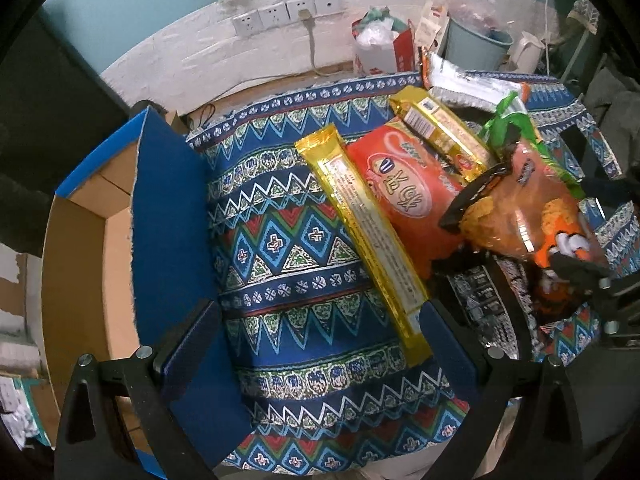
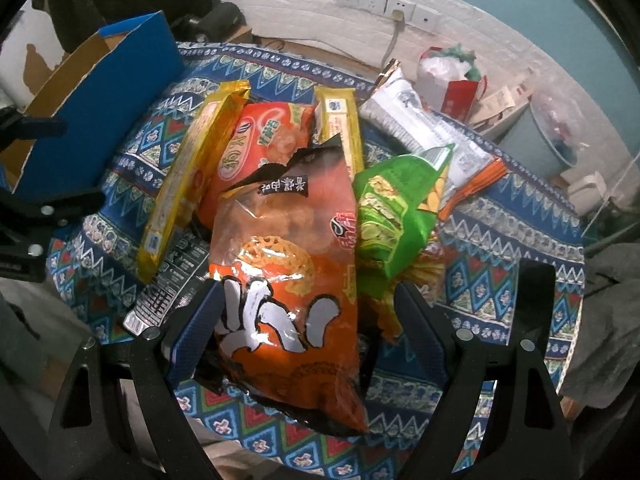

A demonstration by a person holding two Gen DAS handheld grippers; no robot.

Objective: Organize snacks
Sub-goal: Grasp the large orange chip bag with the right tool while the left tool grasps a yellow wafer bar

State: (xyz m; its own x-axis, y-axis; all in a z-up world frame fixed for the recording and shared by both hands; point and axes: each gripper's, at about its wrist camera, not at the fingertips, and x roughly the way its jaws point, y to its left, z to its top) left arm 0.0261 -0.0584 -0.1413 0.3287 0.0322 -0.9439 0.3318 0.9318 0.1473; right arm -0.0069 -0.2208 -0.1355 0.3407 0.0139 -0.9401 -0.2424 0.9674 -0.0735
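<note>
Right gripper (image 2: 306, 320) spread wide astride the near end of a glossy orange crinkled snack bag with white cartoon lettering (image 2: 288, 280), blue pads flanking it but apparently not yet pressing; contact on the left pad cannot be ruled out from this angle. Left gripper (image 1: 320, 344) likewise spread open and empty, hovering over the blue patterned tablecloth (image 1: 280, 240), its right pad just beside the near end of a long gold foil biscuit pack (image 1: 368, 236). Step in hand judged as the approach to a first pick from the heap, with nothing yet in the open blue-sided cardboard box (image 1: 100, 216) at the left edge of the table. Orange bag lying on top of the pile in mid-table, long axis running from the right gripper away toward the wall, black-trimmed top end pointing away, overlapping a red-orange flat packet (image 2: 260, 140) and touching a green crumpled chip bag (image 2: 396, 208) on its right. Next move judged to call for closing on the bag's near end without crushing the contents, lifting it clear of its neighbours, then carrying it left to the box.
</note>
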